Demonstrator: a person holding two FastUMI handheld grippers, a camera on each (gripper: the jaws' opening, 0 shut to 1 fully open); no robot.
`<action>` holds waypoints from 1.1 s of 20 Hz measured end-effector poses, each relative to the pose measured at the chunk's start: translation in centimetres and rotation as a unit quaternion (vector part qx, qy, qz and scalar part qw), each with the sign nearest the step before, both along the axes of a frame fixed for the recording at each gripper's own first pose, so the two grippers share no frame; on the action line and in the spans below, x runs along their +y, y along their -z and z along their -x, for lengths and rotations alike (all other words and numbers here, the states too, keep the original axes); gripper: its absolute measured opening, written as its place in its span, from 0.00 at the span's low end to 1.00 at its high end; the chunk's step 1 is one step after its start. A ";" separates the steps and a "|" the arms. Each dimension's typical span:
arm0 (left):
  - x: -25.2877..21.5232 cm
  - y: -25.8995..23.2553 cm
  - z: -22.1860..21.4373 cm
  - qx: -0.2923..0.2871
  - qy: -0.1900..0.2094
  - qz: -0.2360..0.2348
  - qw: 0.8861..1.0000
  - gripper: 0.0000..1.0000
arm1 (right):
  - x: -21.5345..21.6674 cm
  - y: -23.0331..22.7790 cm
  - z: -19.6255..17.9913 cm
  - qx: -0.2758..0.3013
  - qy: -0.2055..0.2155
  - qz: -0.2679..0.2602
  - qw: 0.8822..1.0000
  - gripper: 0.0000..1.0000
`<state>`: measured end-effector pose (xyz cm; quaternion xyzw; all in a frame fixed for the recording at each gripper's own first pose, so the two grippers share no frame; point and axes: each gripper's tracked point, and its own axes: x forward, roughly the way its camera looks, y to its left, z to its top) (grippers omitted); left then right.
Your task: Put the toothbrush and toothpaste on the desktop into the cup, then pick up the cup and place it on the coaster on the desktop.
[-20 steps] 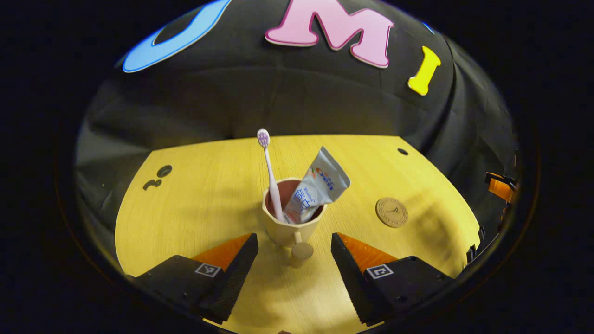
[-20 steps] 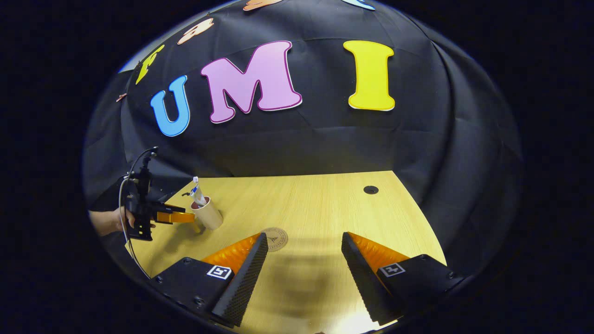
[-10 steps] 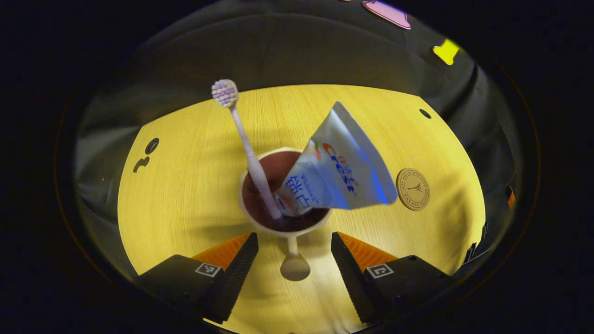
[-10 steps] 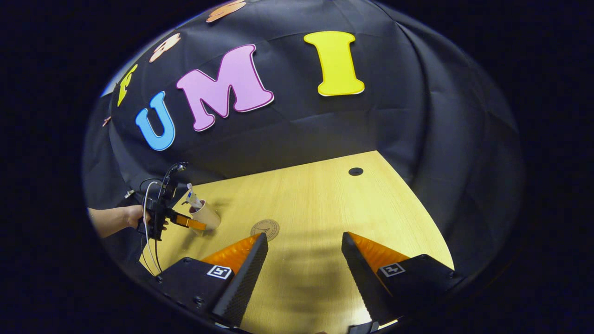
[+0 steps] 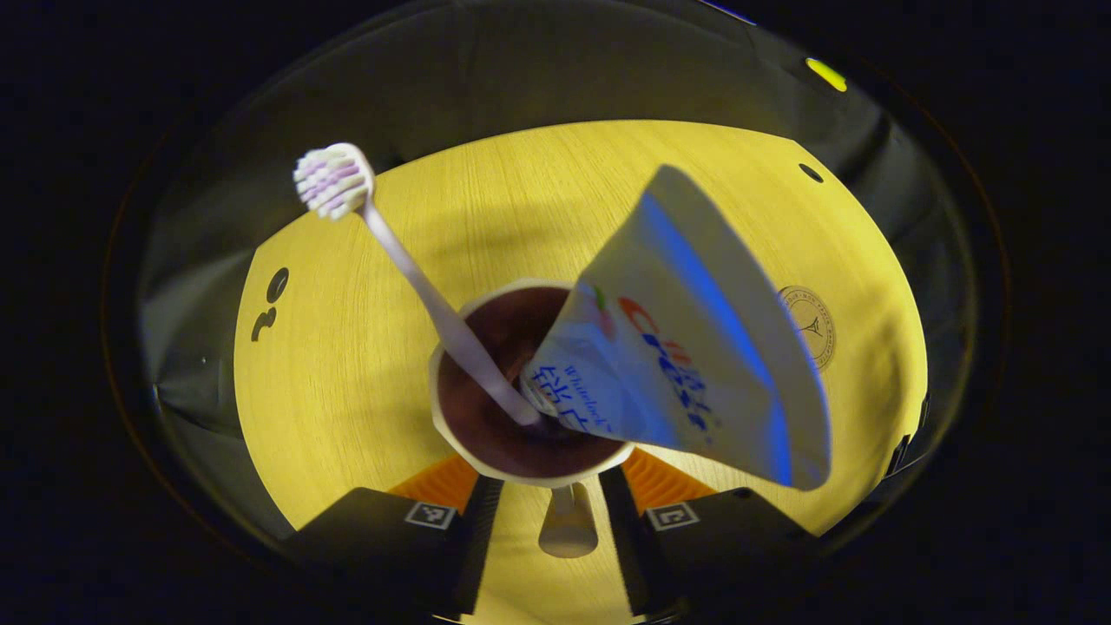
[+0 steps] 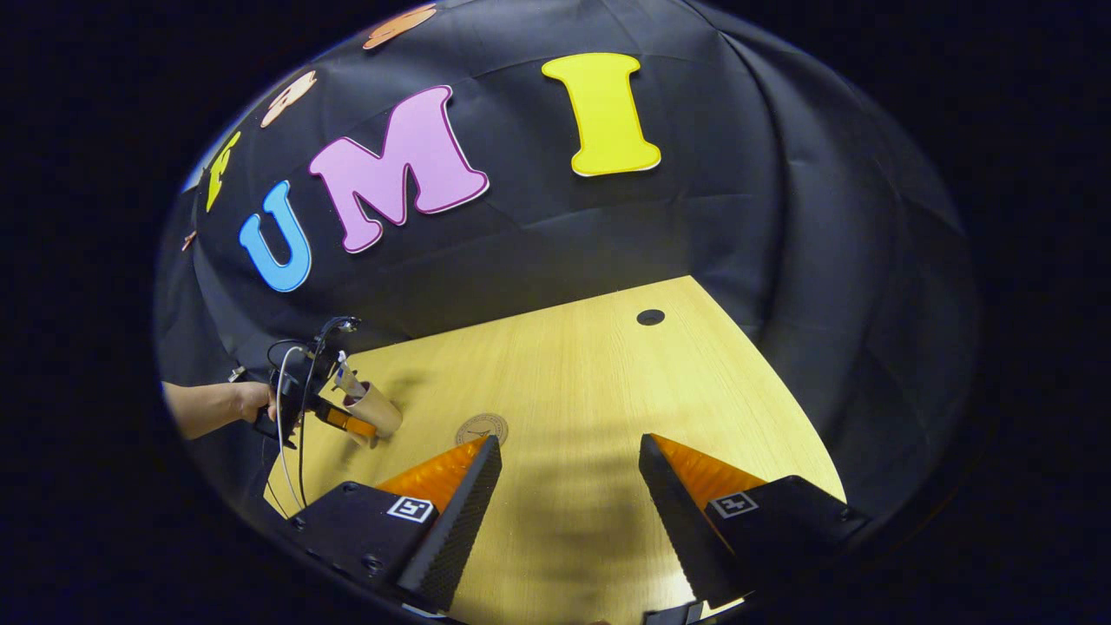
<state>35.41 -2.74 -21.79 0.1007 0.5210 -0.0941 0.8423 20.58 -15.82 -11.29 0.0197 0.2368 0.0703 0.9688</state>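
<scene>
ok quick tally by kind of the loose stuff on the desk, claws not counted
cup: 1
toothbrush: 1, in the cup
toothpaste: 1, in the cup
coaster: 1, bare
total: 4

The surface (image 6: 590, 391) is pale yellow wood grain with a round dark hole (image 6: 650, 317) near its far edge. On it lie a flat round coaster (image 6: 482, 428) and a cup (image 6: 375, 408) (tilted, so whether its base rests there is unclear).
</scene>
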 end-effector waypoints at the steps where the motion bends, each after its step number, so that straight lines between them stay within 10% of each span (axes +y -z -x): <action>1: 0.0 0.2 0.2 0.007 0.000 0.001 1.000 0.58 | 0.0 0.2 0.0 0.002 0.001 -0.001 1.000 0.98; 6: -0.2 0.4 0.2 0.012 -0.001 0.007 1.000 0.27 | 0.4 0.8 0.1 0.010 0.004 0.001 1.000 0.98; 15: -0.8 0.0 0.4 -0.018 -0.010 0.028 0.999 0.27 | 0.9 0.9 0.2 0.007 0.014 0.008 1.000 0.98; 22: -5.8 -4.2 0.6 -0.052 0.062 0.025 0.996 0.27 | -0.9 0.5 0.2 0.002 0.027 0.014 1.000 0.98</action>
